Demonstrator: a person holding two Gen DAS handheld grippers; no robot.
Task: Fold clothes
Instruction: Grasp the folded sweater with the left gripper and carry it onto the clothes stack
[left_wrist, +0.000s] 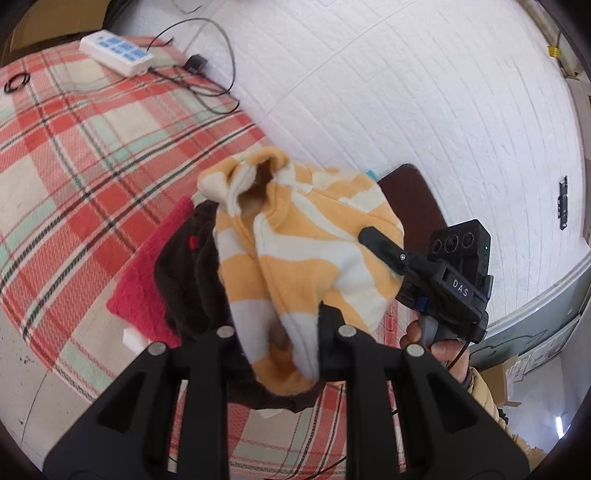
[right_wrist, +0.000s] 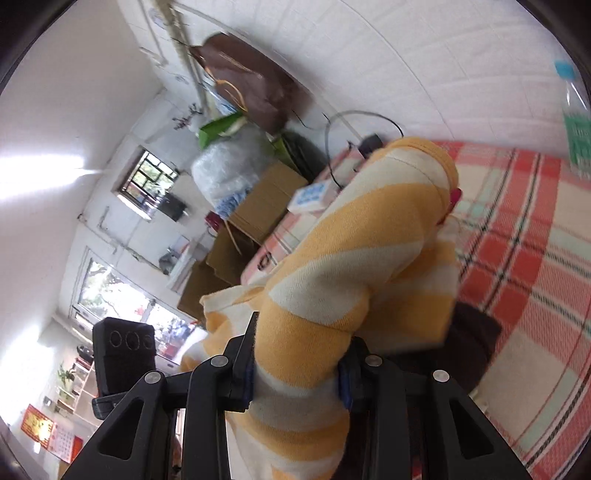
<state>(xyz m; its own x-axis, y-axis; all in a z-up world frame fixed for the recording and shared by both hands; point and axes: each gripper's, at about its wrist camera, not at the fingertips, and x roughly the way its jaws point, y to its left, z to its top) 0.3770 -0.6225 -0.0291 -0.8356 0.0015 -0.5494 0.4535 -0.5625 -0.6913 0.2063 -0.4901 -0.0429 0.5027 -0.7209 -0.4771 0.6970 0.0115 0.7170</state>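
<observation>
Hand-held grippers (left_wrist: 280, 343) (right_wrist: 295, 373) around bunched yellow-striped garment (left_wrist: 295, 236)

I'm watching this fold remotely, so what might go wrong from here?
The striped top hangs bunched between the left gripper and right gripper, so it may land creased. A brown garment hangs against it and may be dragged along. The power strip and its cables lie on the plaid blanket, where cloth might snag.
</observation>
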